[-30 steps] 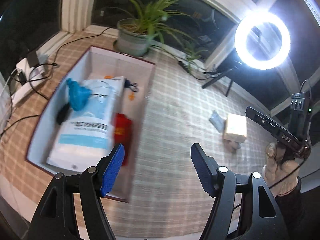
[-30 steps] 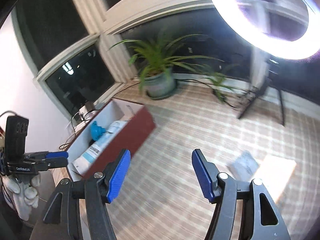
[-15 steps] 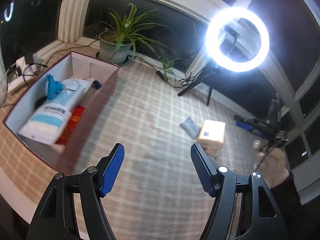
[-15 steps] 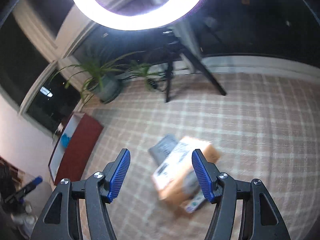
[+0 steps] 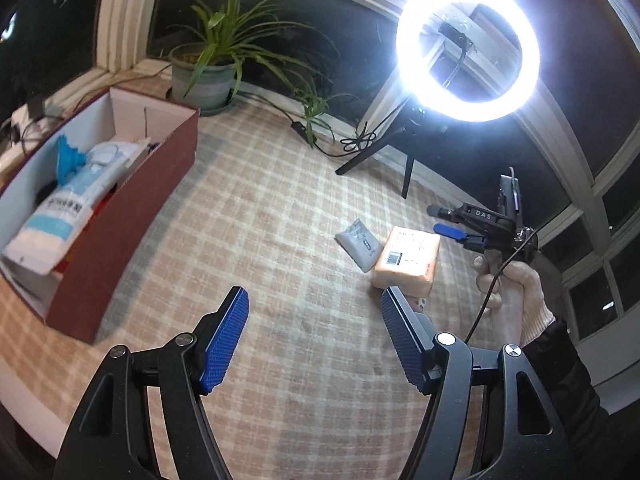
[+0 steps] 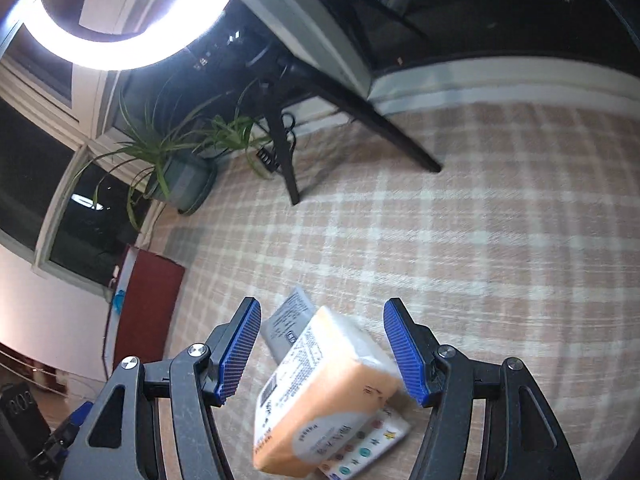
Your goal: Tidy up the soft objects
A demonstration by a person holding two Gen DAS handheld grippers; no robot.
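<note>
Right gripper [image 6: 320,350] hangs over the orange pack [image 6: 320,396], jaws apart, pads clear of it. The pack lies on the checked mat [image 5: 260,220], touching a grey pouch [image 5: 359,239], a white packet [image 6: 366,446] underneath. Left gripper [image 5: 314,340] gapes, empty. The red box [image 5: 132,216] sits at the mat's left edge.

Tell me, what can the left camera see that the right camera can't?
Only the left wrist view shows inside the box: a white pack and a blue thing. It also shows the gloved hand holding the right gripper.

Only the right wrist view shows a dotted white pack under the orange pack.

Both show the orange pack, grey pouch, plant and ring light.
</note>
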